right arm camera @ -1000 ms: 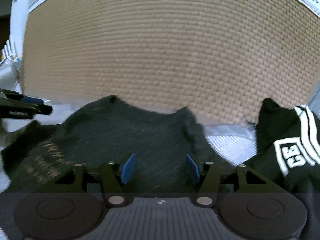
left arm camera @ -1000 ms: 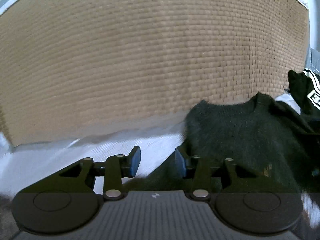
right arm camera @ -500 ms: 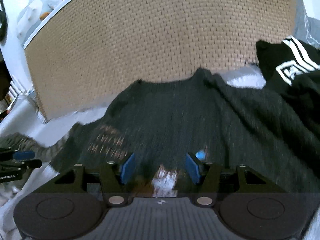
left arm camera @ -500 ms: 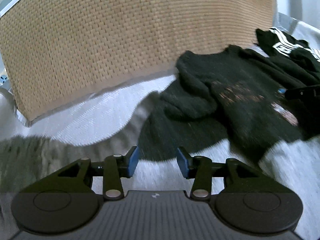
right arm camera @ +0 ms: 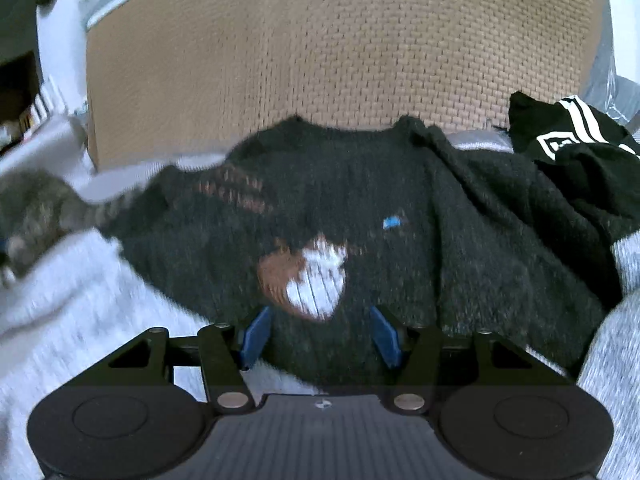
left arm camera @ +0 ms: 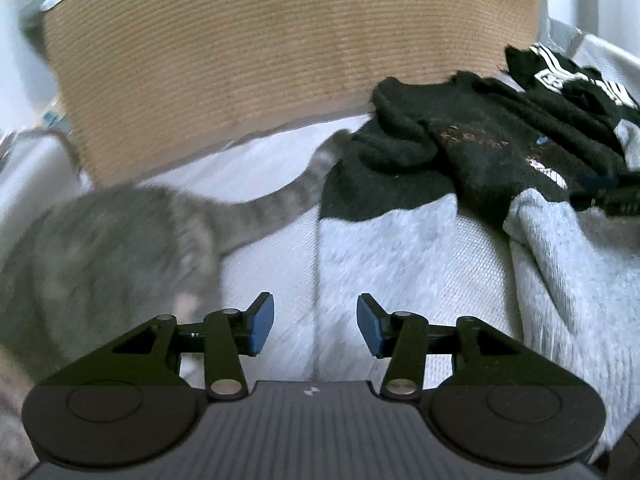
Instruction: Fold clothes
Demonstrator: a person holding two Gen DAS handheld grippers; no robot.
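Folding not started, I judge: fuzzy black knit sweater (right arm camera: pixel 400 216) lies rumpled. Left gripper (left arm camera: pixel 315 330) and right gripper (right arm camera: pixel 320 334) both wide, empty. Grey tabby cat (left arm camera: pixel 120 248) at near left.

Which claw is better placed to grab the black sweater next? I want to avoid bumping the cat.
Right. The right claw is open directly over the black sweater. The left claw, also open, hangs over the grey garment, with the cat close beside it.
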